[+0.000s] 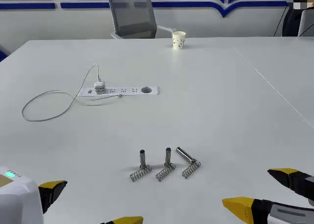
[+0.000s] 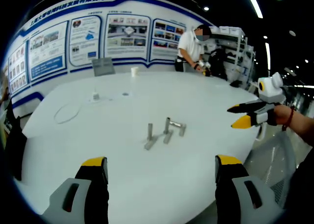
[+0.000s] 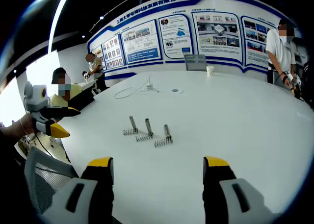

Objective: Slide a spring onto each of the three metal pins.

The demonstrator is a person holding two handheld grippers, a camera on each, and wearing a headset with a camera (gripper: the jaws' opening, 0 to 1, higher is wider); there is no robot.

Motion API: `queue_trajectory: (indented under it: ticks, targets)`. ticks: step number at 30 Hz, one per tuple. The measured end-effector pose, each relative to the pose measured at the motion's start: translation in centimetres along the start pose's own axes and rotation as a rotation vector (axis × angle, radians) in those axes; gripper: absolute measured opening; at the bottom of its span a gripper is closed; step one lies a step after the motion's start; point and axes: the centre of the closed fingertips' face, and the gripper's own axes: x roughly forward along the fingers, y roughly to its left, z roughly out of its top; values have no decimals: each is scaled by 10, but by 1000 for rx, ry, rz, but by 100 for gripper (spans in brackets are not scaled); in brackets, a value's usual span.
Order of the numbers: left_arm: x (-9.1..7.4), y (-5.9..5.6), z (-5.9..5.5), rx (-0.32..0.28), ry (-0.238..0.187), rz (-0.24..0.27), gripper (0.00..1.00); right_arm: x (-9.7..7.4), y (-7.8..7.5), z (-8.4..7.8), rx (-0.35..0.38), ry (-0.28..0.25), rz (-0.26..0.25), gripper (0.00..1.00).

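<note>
Three metal pins stand near the table's front: the left pin [image 1: 142,158] and middle pin [image 1: 168,156] upright, the right pin [image 1: 184,155] leaning over. A spring lies at each base: left spring [image 1: 140,173], middle spring [image 1: 165,172], right spring [image 1: 191,169]. My left gripper [image 1: 91,203] is open at the lower left, and my right gripper [image 1: 257,187] is open at the lower right; both are short of the pins and hold nothing. The pins [image 2: 167,124] lie beyond the left gripper [image 2: 161,161]. The springs [image 3: 143,137] lie beyond the right gripper [image 3: 158,161].
A white power strip [image 1: 120,91] with a plugged charger and a looping cable [image 1: 44,104] lies at mid left. A paper cup [image 1: 178,39] and a grey chair [image 1: 131,13] are at the far edge. A table seam [image 1: 274,87] runs on the right. People stand around the room.
</note>
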Motion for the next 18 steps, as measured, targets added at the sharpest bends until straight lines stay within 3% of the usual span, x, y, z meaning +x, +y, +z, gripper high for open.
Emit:
queue_trajectory:
  ticks: [18]
  targets:
    - [5, 0, -2, -6, -7, -2, 90, 30, -5, 10, -52, 7, 22, 66]
